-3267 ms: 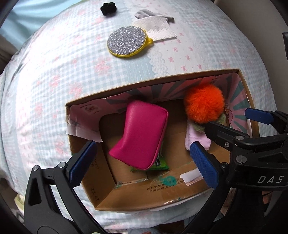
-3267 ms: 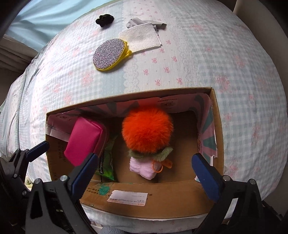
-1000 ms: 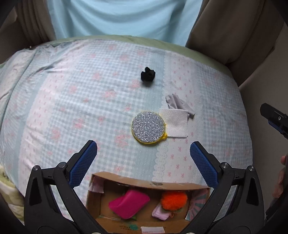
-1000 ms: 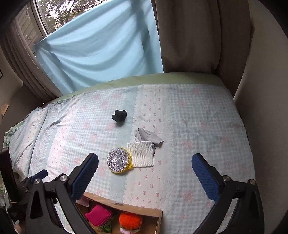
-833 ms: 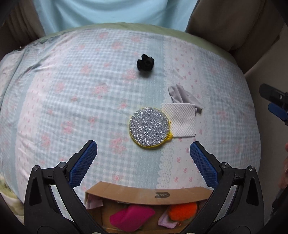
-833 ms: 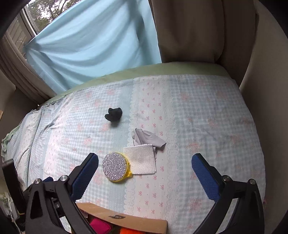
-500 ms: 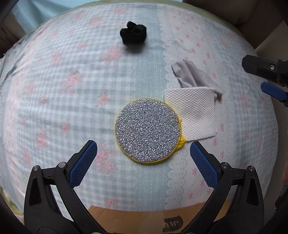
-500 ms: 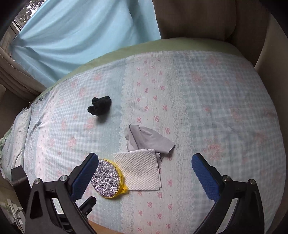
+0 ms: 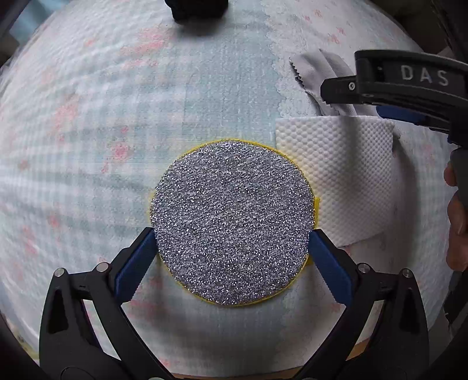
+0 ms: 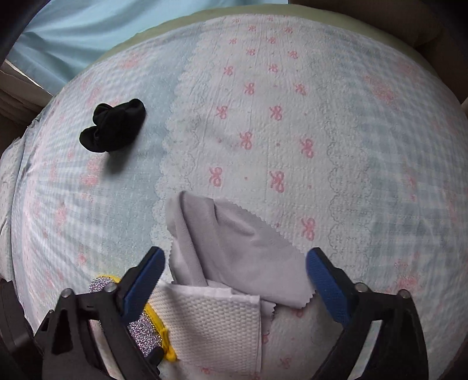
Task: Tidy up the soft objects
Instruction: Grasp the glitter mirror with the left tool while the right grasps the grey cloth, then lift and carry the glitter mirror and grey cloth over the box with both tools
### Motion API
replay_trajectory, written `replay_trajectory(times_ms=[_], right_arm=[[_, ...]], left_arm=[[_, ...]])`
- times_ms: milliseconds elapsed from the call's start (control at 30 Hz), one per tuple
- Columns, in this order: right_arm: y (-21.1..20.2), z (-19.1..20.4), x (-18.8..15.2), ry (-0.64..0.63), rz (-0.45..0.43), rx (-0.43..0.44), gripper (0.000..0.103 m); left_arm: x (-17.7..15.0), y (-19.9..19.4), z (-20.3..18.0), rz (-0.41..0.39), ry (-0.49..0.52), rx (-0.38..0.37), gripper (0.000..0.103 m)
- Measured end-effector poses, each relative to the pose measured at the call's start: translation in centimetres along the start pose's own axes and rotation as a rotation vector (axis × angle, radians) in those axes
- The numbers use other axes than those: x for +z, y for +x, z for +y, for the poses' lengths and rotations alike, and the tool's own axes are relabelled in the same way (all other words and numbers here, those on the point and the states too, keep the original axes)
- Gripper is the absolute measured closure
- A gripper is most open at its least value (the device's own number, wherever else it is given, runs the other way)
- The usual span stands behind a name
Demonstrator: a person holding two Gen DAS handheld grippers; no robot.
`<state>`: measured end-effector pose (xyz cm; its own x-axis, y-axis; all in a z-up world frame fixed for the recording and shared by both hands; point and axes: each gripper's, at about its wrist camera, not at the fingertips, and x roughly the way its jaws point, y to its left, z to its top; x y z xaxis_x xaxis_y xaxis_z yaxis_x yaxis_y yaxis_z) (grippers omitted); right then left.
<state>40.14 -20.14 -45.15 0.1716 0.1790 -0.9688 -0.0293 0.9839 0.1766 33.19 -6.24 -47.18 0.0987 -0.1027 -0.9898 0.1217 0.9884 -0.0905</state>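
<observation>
Glittery round scrubber [image 9: 231, 222] flat — no long axis

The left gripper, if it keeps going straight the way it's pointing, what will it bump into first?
Most likely the round glittery sponge. The left gripper points down at it with its fingers open on either side of the sponge's near edge. How much gap remains is unclear.

The pale checked bedspread [image 10: 292, 87], with its pink bows and scalloped lace strips, lay flat under your left gripper [image 9: 231, 233]. It also lay under your right gripper [image 10: 235, 252], whose jaws were closing with the grey cloth [image 10: 234, 239] between them, not yet pinched. Far ahead of that right gripper, past a green sheet edge [image 10: 163, 26], you had a light blue curtain [image 10: 87, 26] up to the left and brown upholstery [image 10: 380, 17] up to the right.
</observation>
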Motion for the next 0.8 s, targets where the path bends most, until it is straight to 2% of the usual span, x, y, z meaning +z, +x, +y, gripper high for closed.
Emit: replay_trajectory(times_ms=[67, 133, 167, 267, 333, 400, 500, 800], right_arm=[[0.5, 0.2, 0.1, -0.018, 0.007, -0.028, 0.029], [0.4, 0.7, 0.0, -0.050, -0.005, -0.046, 0.044], [0.3, 0.9, 0.0, -0.065, -0.005, -0.064, 0.047], [0.1, 1.1, -0.1, -0.076, -0.010, -0.068, 0.068], [-0.1, 1.1, -0.1, -0.079, -0.010, -0.049, 0.081], [-0.4, 1.2, -0.3, -0.082, -0.009, -0.029, 0.090], [-0.7, 1.2, -0.3, -0.081, -0.014, -0.007, 0.094], [-3.7, 0.5, 0.4, -0.064, -0.087, 0.021, 0.095]], left_arm=[[0.0, -0.1, 0.0, 0.001, 0.001, -0.008, 0.009], [0.0, -0.4, 0.1, -0.003, -0.001, -0.023, 0.018], [0.0, -0.5, 0.1, -0.003, -0.003, -0.033, 0.027], [0.1, -0.9, 0.1, -0.004, -0.009, -0.053, 0.055], [0.3, -1.3, 0.2, -0.008, -0.015, -0.063, 0.064], [0.5, -1.5, 0.6, -0.012, -0.023, -0.073, 0.068], [0.8, -2.0, 1.3, -0.020, -0.036, -0.083, 0.070], [1.5, -5.3, 3.4, -0.071, -0.061, -0.076, 0.071]])
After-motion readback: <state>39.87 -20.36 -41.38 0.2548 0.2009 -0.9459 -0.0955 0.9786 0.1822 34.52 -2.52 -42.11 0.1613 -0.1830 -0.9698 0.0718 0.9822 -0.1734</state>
